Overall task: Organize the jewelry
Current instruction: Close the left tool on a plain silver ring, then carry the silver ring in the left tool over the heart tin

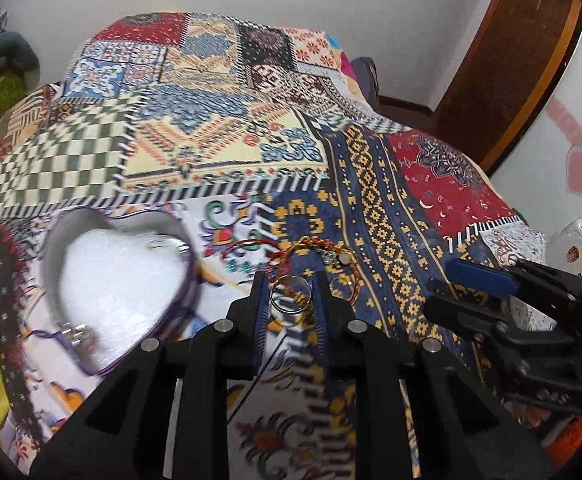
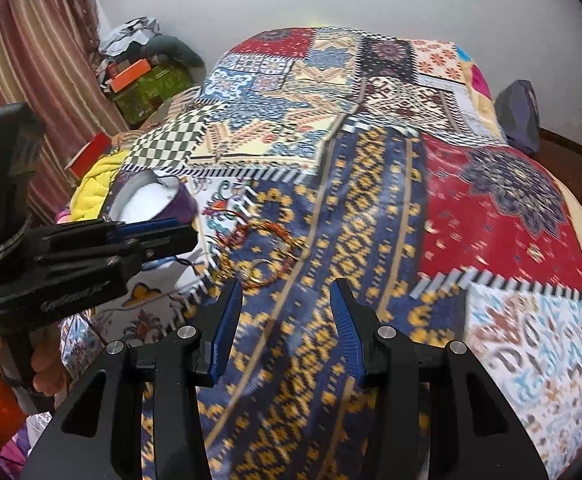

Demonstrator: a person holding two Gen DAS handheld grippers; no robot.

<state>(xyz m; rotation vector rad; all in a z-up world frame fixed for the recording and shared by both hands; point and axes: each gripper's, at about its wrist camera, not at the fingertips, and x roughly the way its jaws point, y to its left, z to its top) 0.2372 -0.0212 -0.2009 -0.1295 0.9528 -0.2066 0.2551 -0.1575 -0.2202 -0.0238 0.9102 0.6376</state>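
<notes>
Jewelry on a patchwork bedspread: we are pinching a silver ring between the fingers of our left gripper, just above the red thread bracelets; our right gripper is hovering with jaws spread, gripping nothing; the heart-shaped tin is lying open nearby.

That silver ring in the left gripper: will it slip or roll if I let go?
Probably slippery: the silver ring looks like smooth, shiny metal, pinched only at its rim by the left gripper. Being round, it may roll on the patterned bedspread, though soft cloth should stop it quickly.
</notes>
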